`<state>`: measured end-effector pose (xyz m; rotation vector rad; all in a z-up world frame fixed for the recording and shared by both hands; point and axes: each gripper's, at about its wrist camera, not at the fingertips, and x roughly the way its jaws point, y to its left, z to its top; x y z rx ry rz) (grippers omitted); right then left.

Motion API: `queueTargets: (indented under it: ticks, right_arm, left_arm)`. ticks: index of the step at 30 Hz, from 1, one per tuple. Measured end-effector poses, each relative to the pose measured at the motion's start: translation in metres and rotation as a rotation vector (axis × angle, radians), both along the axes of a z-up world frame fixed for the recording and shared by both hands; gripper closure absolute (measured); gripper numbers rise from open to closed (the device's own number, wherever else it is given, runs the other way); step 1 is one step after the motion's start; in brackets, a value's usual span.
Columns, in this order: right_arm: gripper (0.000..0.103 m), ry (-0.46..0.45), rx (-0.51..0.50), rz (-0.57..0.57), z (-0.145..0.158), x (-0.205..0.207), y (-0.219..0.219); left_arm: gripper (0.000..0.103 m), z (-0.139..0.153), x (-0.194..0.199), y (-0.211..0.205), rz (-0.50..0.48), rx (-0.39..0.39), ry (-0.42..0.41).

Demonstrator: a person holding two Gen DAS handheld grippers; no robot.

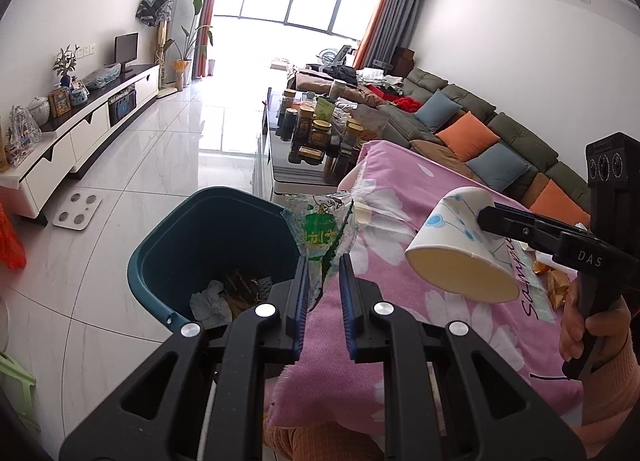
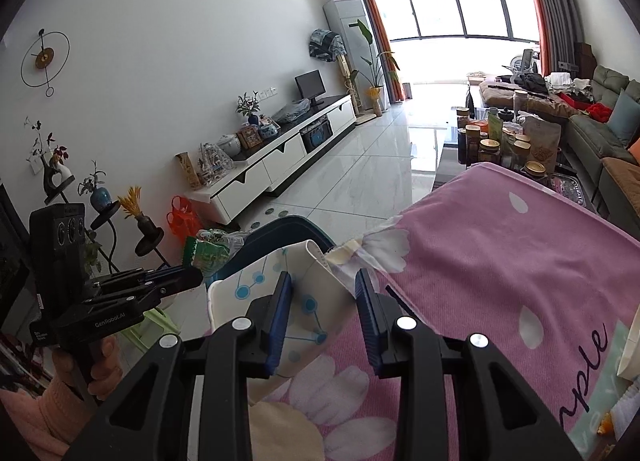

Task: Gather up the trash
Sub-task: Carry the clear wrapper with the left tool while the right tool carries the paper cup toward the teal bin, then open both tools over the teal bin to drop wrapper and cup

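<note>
Left wrist view shows the left gripper (image 1: 325,261) angled downward, its jaws nearly closed and pinching the lower edge of one clear wrapper (image 1: 320,227) with green print, held just past the table corner and beside the rim of the bin (image 1: 160,245). One teal bin stands on the floor against the table edge, its mouth open; inside lie what seems to be crumpled paper and some brown scraps, though the depth is dim. To the right, the right gripper (image 1: 486,217) reaches in level, gripped by a hand (image 1: 580,325) in an orange sleeve, and holds one paper cup (image 1: 460,249) tipped on its side above the pink cloth (image 1: 400,341), mouth toward the camera. Right wrist view shows those jaws partly open, the left pad pressed on the cup's wall (image 2: 312,301) and the right pad on its far side. The cloth's frayed corner hangs at the table edge next to the bin. White floor beyond the bin lies open toward the window.
</note>
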<state>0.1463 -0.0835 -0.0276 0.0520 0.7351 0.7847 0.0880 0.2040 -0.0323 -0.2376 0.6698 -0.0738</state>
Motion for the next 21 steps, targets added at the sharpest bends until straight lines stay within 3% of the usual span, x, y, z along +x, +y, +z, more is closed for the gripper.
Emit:
queueTargets:
  ticks: [21]
  right_arm:
    - [0.072, 0.037, -0.066, 0.066, -0.014, 0.043, 0.094]
  left_arm:
    - [0.087, -0.03, 0.025, 0.05, 0.114, -0.007, 0.084]
